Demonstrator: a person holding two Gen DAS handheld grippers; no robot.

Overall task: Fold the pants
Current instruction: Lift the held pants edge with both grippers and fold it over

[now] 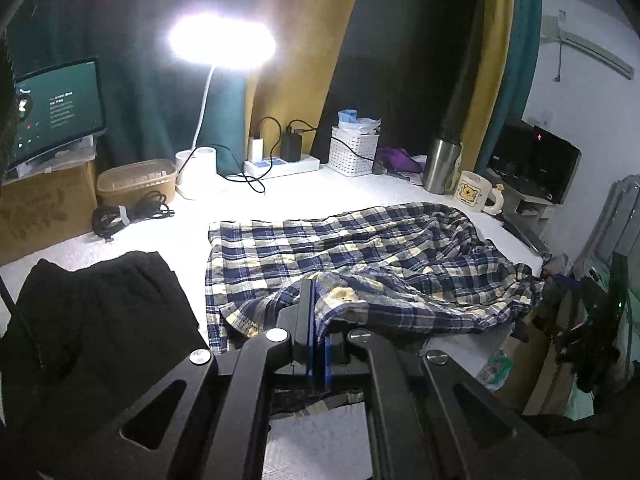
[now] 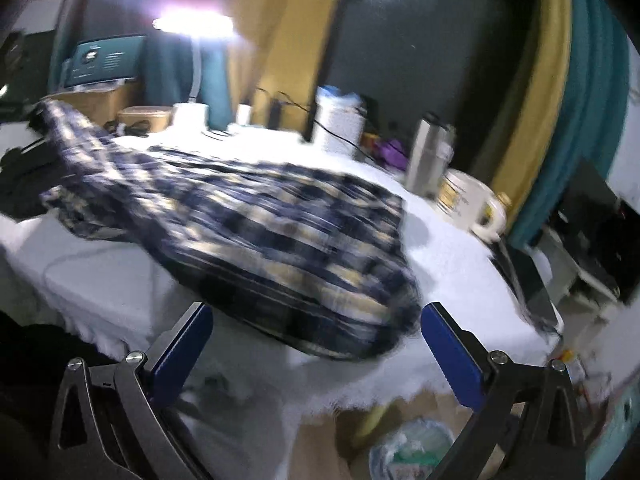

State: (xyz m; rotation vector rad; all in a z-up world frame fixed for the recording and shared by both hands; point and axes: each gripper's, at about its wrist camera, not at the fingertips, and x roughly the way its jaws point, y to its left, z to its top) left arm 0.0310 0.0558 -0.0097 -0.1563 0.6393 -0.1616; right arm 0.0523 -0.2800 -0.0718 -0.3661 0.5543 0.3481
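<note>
Left gripper (image 1: 316,300) pinching a near fold of the plaid pants (image 1: 360,248), blue pads (image 1: 311,320) pressed together on the cloth and lifting it off the white worktop (image 1: 280,200). Right gripper (image 2: 316,344) spreading wide, gripping nothing, hovering at the near edge just before the right end of the pants. Pants lying crumpled across the middle of the worktop. Black garment (image 1: 100,312) lying to the left, just beside them. Mug (image 1: 476,192) and steel tumbler (image 1: 442,164) standing at the far right; lamp (image 1: 222,42) glowing far behind.
</note>
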